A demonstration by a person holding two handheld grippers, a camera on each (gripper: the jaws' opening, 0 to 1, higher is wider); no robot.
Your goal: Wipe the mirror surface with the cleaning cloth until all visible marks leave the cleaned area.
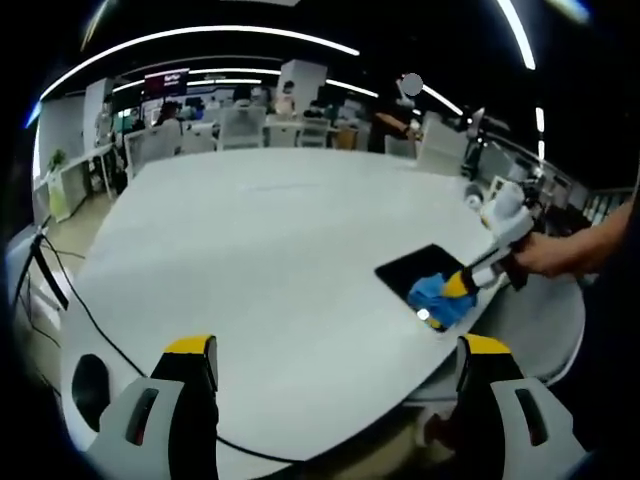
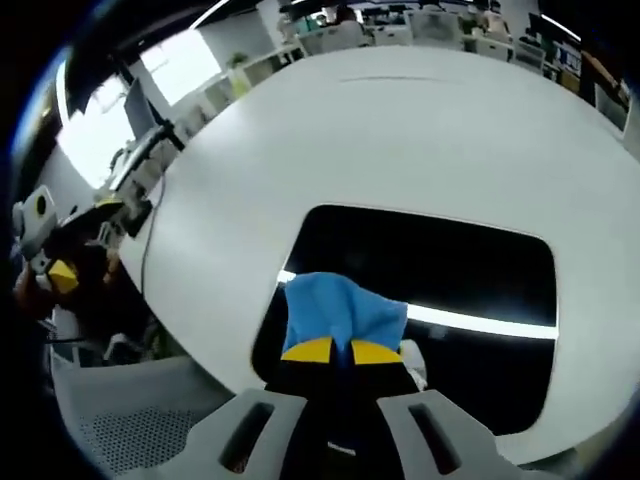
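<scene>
In the right gripper view, the right gripper [image 2: 341, 352] is seen with its 2 yellow-tipped jaws drawn close together on a blue cloth [image 2: 340, 311], a fold of which is pinched between them while the rest spreads out just beyond the tips. The cloth is pressed flat on a dark mirror [image 2: 450, 275], which lies on a white table [image 2: 420, 130]; a bright strip of reflected light is seen across the glass, running out from under the cloth to the right of the fingers. The cloth is placed near the mirror's edge closest to the jaws, and most of the glass is left bare ahead of and beside them. In the left gripper view, the left gripper [image 1: 338, 352] is held with its 2 jaws wide apart and nothing between them, above the table's near edge. Ahead of its right jaw, well apart, the mirror [image 1: 410, 265] is seen, and on it the cloth [image 1: 433, 295], held by the right gripper [image 1: 462, 283], which is grasped by a hand [image 1: 550, 255]. A black cable [image 1: 95, 320] is draped over the table's edge to the left of the left jaw.
</scene>
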